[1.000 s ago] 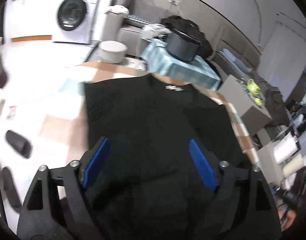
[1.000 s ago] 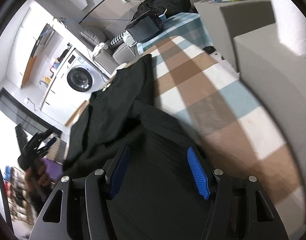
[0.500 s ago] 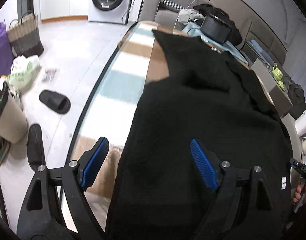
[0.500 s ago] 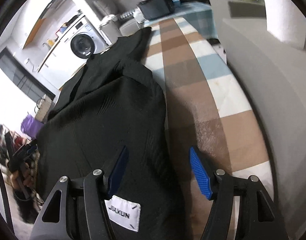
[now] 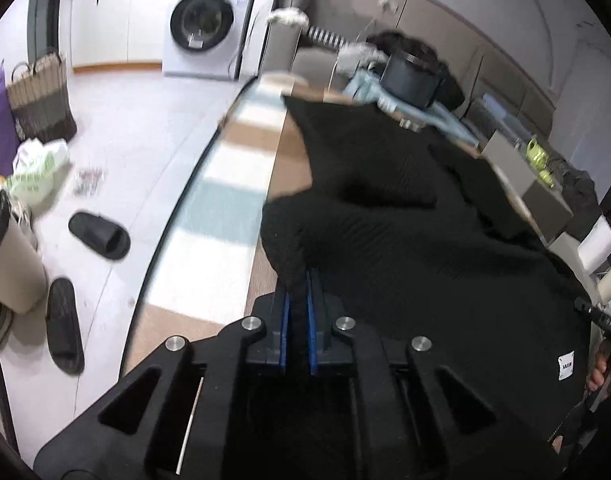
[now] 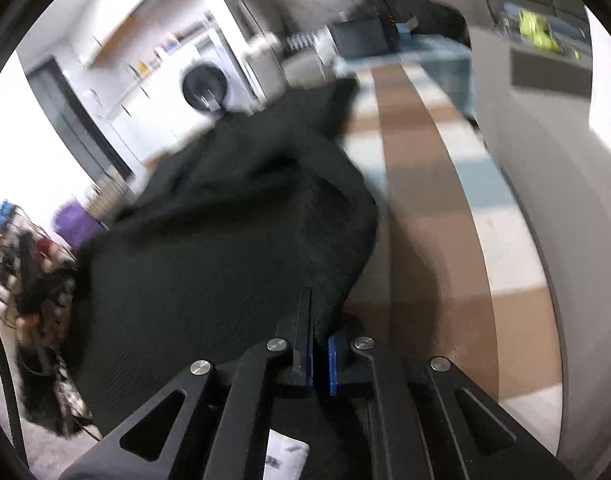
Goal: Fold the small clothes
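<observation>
A black knit garment [image 5: 405, 240] lies spread along a table covered with a checked cloth [image 5: 225, 200]. My left gripper [image 5: 297, 300] is shut on the garment's near left hem corner, which bunches up between the blue pads. My right gripper [image 6: 314, 320] is shut on the garment [image 6: 233, 248] at its near right hem corner, with the fabric lifted and pulled taut. A white label [image 5: 565, 364] shows near the hem. The checked cloth also shows in the right wrist view [image 6: 425, 208].
Two black slippers [image 5: 99, 234] lie on the floor left of the table, beside a bin [image 5: 9, 256] and a woven basket [image 5: 39, 100]. A washing machine [image 5: 203, 28] stands at the back. A dark pot [image 5: 411, 76] sits beyond the table's far end. Grey boxes [image 5: 541, 192] stand on the right.
Both grippers, open over the garment's hem half a second ago, have closed on its near corners. The fabric has bunched and lifted at both grips.
</observation>
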Tool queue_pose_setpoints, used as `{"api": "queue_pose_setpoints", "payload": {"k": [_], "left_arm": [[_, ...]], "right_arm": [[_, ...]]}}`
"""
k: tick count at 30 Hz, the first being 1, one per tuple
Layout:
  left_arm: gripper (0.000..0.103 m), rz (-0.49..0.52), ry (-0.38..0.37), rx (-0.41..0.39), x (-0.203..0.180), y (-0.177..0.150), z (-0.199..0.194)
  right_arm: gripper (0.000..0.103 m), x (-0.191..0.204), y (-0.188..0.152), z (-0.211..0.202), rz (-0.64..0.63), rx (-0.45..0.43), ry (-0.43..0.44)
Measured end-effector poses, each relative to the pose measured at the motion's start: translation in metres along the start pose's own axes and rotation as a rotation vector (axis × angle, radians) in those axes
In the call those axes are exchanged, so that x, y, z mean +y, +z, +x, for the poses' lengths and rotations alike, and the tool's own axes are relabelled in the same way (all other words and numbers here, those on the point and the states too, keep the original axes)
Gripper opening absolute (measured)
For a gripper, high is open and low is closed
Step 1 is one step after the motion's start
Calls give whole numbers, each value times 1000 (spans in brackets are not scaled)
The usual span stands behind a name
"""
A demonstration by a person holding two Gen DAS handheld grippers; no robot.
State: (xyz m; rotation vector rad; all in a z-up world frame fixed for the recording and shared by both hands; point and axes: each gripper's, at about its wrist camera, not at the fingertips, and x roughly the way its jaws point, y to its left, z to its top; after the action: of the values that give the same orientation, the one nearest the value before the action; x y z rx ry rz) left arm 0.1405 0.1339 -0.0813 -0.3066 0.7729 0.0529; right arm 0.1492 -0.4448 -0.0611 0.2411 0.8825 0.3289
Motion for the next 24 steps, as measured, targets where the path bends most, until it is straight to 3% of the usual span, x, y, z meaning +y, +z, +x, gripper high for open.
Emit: {"api": "queue_pose_setpoints", "payload": {"k": [5,10,14,18,24], "left_arm": [[3,-11,-31,-77,-5,8,-30],[2,-6,-48,-126,-5,-6,-67],[2,-14,-42,-144,-3,-18,-91],[2,-38,-46,-141,2,-19,-97],[2,-99,-59,-140,10,12,-70]], "right_arm": [[4,-4,18,-34,45,-166,67],[4,-3,16,-53,17,-208,131],[4,-9,4,-71,21,-234,237],[4,-9,1,-85,31,-255,236],[4,-5,30,-65,83,-267,158]]}}
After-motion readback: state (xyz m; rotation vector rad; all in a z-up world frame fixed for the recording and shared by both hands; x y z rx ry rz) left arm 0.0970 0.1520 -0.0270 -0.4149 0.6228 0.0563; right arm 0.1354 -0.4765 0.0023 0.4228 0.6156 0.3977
